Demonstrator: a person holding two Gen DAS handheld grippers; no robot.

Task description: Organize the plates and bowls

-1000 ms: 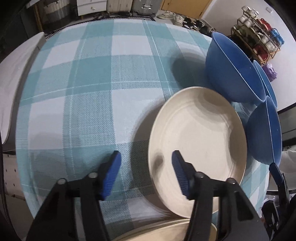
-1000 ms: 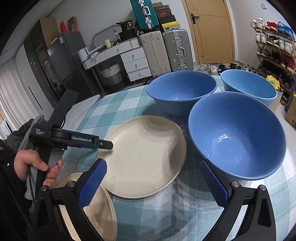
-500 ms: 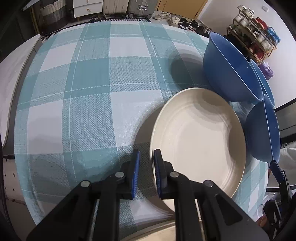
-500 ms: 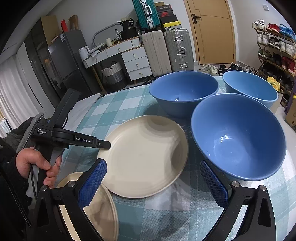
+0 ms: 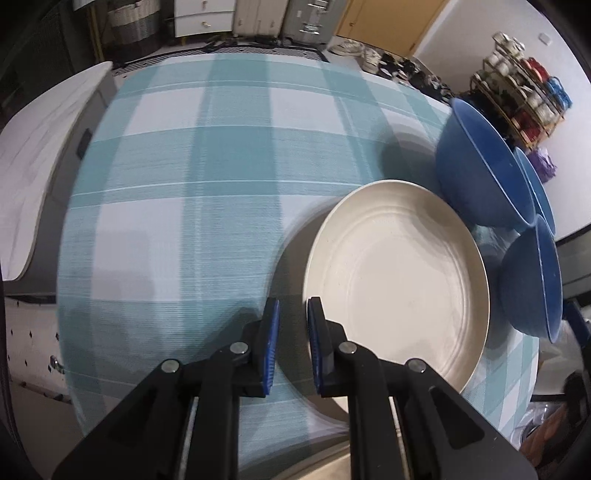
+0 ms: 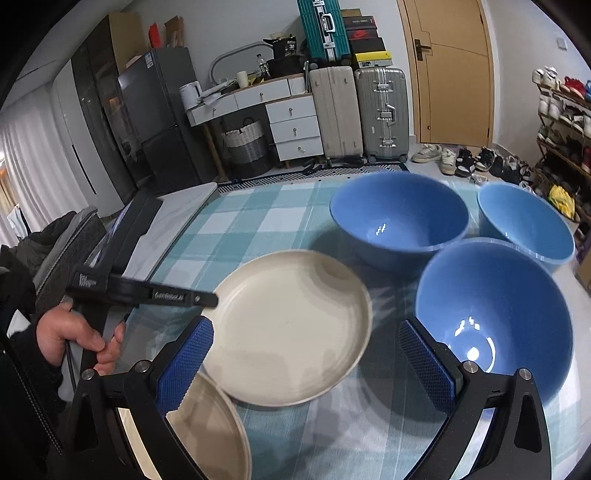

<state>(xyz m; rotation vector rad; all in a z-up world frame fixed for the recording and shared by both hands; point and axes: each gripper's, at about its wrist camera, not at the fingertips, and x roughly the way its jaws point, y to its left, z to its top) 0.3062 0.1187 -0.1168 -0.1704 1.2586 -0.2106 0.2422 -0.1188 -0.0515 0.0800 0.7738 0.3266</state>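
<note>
Left wrist view shows your left claw (image 5: 291,345) nipped narrow on the near rim of the round cream plate (image 5: 397,291) lying on the check-clothed bench (image 5: 192,192); so shallow a bite could slip and drop it against the nearest blue bowl (image 5: 532,284).

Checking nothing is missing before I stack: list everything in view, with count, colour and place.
Plates: 2, cream; one mid-table, one at the near edge.
Bowls: 3, blue; clustered right of the plates.
Tablecloth: 1, teal-white check, over the table.
Suitcases: 3; beige and silver by the wall, teal above.
Drawers: 1, white, left of the suitcases.
Fridge: 1, dark, far left.
Door: 1, tan, back wall.
Shoe rack: 1, far right.
Left gripper: black, blue pads, shut on the mid-table plate's rim.
Right gripper: same colours, open, nothing held.
Hand: 1, holding the left gripper.
</note>
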